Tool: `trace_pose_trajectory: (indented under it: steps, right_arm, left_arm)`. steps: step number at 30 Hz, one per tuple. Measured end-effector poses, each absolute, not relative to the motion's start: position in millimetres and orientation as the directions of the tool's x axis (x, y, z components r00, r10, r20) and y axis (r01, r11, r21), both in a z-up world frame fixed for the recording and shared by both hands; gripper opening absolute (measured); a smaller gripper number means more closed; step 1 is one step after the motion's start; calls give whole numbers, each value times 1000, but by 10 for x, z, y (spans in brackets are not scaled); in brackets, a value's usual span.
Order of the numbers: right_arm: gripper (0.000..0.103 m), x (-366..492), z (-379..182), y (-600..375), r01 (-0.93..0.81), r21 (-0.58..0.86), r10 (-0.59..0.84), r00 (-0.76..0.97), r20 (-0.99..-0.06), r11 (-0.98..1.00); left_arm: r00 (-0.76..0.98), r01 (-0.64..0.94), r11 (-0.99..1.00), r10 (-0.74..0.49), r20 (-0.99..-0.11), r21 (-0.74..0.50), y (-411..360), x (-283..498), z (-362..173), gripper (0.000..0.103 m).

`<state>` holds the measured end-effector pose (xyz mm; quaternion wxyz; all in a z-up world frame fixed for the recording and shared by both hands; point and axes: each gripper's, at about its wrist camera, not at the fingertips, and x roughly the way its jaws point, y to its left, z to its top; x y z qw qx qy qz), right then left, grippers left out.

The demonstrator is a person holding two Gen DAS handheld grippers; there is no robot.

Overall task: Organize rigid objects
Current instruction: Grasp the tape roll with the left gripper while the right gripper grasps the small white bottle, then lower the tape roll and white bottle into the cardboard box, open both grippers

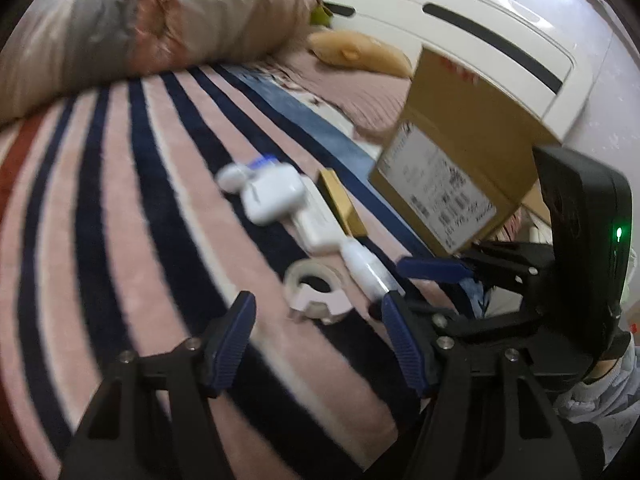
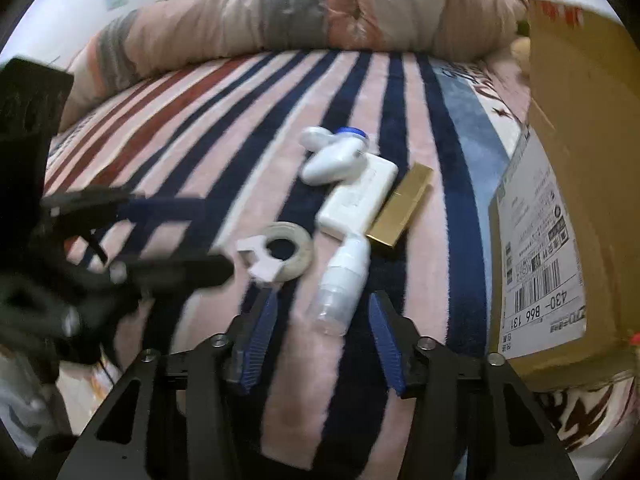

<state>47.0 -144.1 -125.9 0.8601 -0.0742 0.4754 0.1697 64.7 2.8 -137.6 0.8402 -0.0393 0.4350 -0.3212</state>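
Observation:
Several rigid objects lie in a row on a striped blanket (image 2: 224,152): a tape roll with a white dispenser (image 2: 280,254) (image 1: 316,290), a white bottle with a clear cap (image 2: 342,286) (image 1: 366,268), a flat white box (image 2: 358,198) (image 1: 316,220), a gold box (image 2: 402,210) (image 1: 344,204), a white case (image 1: 272,194) (image 2: 332,162) and a blue-capped item (image 2: 352,134). My right gripper (image 2: 324,316) is open, just short of the bottle's clear cap. My left gripper (image 1: 318,312) is open, its fingers flanking the tape roll from the near side.
A cardboard box with a shipping label (image 2: 560,208) (image 1: 460,160) stands to the right of the row. A rolled quilt (image 2: 300,20) lies along the far side. A white headboard (image 1: 460,32) rises behind the box. Each gripper shows in the other's view.

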Motion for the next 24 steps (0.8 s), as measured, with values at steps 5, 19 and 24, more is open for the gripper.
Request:
trace_pose_trajectory:
  steps: [5, 19, 24]
  right_arm:
    - [20, 540, -1327, -1501, -332, 21, 194, 497, -846, 943]
    - [20, 540, -1185, -1456, -365, -5, 203, 532, -822, 931]
    - [20, 380, -793, -1411, -432, 46, 304, 551, -777, 901]
  left_arm:
    - [400, 506, 798, -553, -731, -327, -143, 758, -1519, 44]
    - [464, 471, 834, -512, -723, -288, -54, 720, -1380, 37]
    - [539, 453, 858, -479, -693, -240, 122, 559, -989, 37]
